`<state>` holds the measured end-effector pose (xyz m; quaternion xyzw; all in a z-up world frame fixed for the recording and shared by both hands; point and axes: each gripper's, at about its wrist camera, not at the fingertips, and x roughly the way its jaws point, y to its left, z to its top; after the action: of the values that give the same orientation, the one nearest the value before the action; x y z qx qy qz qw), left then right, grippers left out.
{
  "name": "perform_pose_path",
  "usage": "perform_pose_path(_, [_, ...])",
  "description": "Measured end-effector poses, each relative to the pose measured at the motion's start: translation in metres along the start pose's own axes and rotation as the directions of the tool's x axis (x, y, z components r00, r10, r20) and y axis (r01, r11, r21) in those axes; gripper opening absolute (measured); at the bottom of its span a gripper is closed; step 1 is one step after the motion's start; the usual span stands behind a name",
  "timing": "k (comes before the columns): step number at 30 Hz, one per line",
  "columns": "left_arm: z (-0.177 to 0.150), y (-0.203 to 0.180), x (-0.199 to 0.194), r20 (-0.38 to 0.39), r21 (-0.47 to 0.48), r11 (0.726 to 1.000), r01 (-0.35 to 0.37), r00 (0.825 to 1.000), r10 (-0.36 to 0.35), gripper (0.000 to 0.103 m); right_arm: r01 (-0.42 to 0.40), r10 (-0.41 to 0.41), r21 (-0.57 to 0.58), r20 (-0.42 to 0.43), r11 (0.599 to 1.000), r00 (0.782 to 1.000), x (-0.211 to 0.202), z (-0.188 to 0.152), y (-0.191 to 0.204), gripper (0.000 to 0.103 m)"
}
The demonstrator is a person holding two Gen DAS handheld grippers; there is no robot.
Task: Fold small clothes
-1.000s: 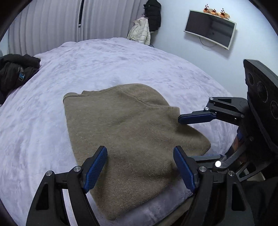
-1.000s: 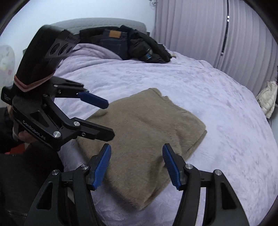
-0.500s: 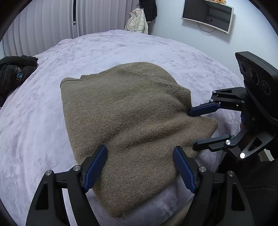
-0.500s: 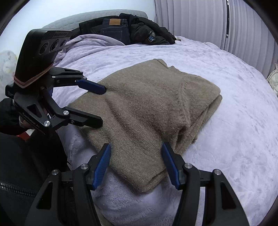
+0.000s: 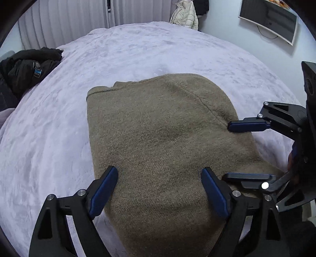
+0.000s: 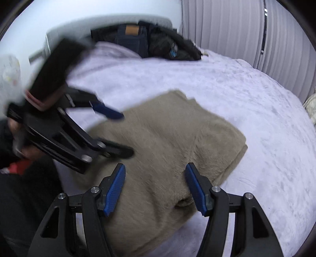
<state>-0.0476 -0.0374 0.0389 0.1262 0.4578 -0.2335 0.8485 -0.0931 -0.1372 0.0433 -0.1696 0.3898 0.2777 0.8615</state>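
Grippers (image 5: 159,186) (image 6: 155,188) open over folded sweater (image 5: 158,128)

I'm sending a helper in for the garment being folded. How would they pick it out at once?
Look at the large bed under a pale lilac plush cover. Near its close edge lies the folded sweater, flat and roughly rectangular. It is the only tan, fuzzy knit there; the other clothes are dark, heaped at the bed's far end.

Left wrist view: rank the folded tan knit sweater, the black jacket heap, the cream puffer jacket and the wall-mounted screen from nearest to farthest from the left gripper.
1. Folded tan knit sweater, directly under the left gripper.
2. Black jacket heap, on the bed's far left edge.
3. Cream puffer jacket, hanging beyond the bed, top centre.
4. Wall-mounted screen, top right; too close to the puffer jacket to call.
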Motion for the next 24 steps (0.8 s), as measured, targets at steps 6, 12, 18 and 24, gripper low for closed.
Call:
perform_pose_path(6, [0.001, -0.011, 0.000, -0.002, 0.016, 0.999, -0.039, 0.999, 0.039, 0.103, -0.017, 0.016, 0.043, 0.035, 0.999, 0.999, -0.004, -0.008, -0.007, 0.066])
perform_pose_path(12, [0.022, 0.018, -0.015, 0.032, -0.103, 0.990, -0.096, 0.995, 0.099, 0.103, -0.048, 0.041, 0.088, 0.075, 0.995, 0.996, -0.025, 0.007, -0.018, 0.070])
perform_pose_path(18, [0.025, 0.051, 0.022, -0.110, -0.274, 0.951, -0.143, 0.987, 0.117, 0.103, 0.038, -0.043, 0.233, 0.014, 0.972, 0.999, -0.005, 0.027, -0.039, 0.073])
perform_pose_path(24, [0.028, 0.051, 0.030, -0.112, -0.284, 0.949, -0.135, 0.988, 0.108, 0.103, 0.096, -0.077, 0.261, -0.082, 0.961, 0.994, 0.031, 0.037, -0.046, 0.080])
